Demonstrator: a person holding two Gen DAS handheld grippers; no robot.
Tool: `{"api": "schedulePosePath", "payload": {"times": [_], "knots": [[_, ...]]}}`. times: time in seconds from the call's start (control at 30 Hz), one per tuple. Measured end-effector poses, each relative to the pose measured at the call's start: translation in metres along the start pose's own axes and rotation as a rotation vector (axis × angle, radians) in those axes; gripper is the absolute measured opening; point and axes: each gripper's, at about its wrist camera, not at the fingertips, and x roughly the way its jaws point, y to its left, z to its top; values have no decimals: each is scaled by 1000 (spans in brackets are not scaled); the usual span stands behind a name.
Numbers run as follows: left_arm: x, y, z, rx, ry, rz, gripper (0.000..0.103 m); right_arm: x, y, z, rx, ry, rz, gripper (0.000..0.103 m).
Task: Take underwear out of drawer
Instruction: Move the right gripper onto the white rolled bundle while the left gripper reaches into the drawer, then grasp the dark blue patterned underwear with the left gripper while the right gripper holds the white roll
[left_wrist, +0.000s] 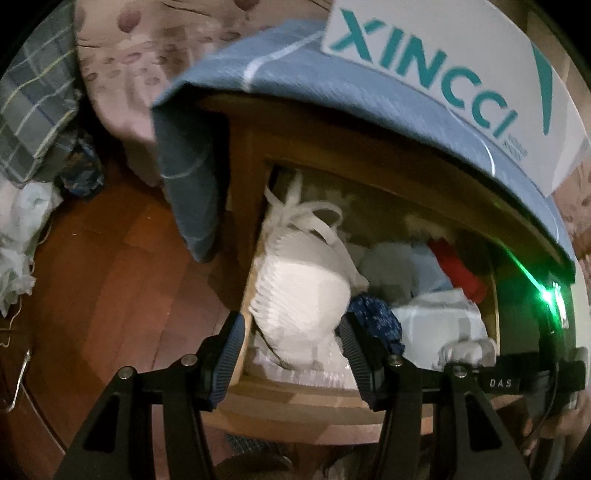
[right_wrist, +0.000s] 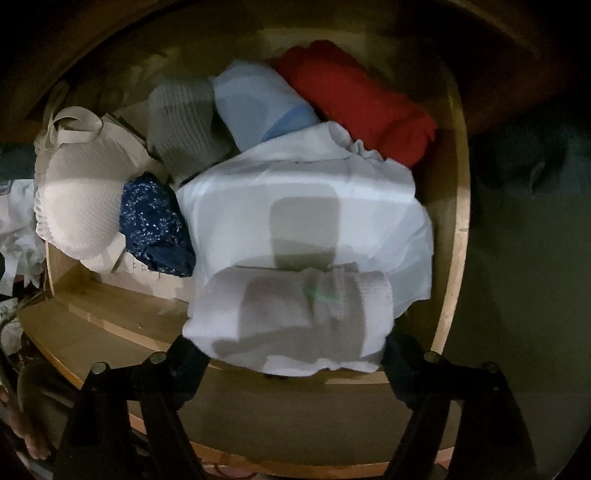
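Observation:
The wooden drawer (left_wrist: 295, 398) stands open, full of folded clothes. In the left wrist view my left gripper (left_wrist: 295, 350) is open with its jaws either side of a white ribbed bra (left_wrist: 301, 291) at the drawer's left end, not closed on it. In the right wrist view my right gripper (right_wrist: 295, 354) is open around a rolled white ribbed garment (right_wrist: 295, 314) at the drawer's front (right_wrist: 236, 402); its fingertips are hidden under the cloth. The bra also shows there (right_wrist: 81, 199). The right gripper's body with a green light (left_wrist: 550, 295) shows in the left wrist view.
In the drawer lie a navy speckled piece (right_wrist: 155, 225), a large white folded cloth (right_wrist: 306, 206), a grey ribbed roll (right_wrist: 184, 125), a light blue piece (right_wrist: 258, 103) and a red one (right_wrist: 354, 99). A blue cloth (left_wrist: 332, 81) and white box (left_wrist: 461, 62) top the cabinet. Wooden floor (left_wrist: 122, 288) lies left.

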Motion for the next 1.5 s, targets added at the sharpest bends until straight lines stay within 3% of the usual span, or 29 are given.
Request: {"api": "schedulePosePath", "payload": {"times": [0.2,0.4,0.73,1.13,1.5], "knots": [[16,-10,1,54,101,-43,55,-29,3,-18,-38,-112,5,71],[33,-22,2,37,201,-112,55,-56,-5,-34,-70,-218,-6,71],[83,-65,-3,12,360,-166,55,-51,-26,-34,-17,-269,141,71],[125,-72,10,-139,434,-137,55,-51,-30,-33,-9,-284,205,71],[158,-81,11,-142,519,-57,55,-49,-29,-32,-16,-281,208,71]]}}
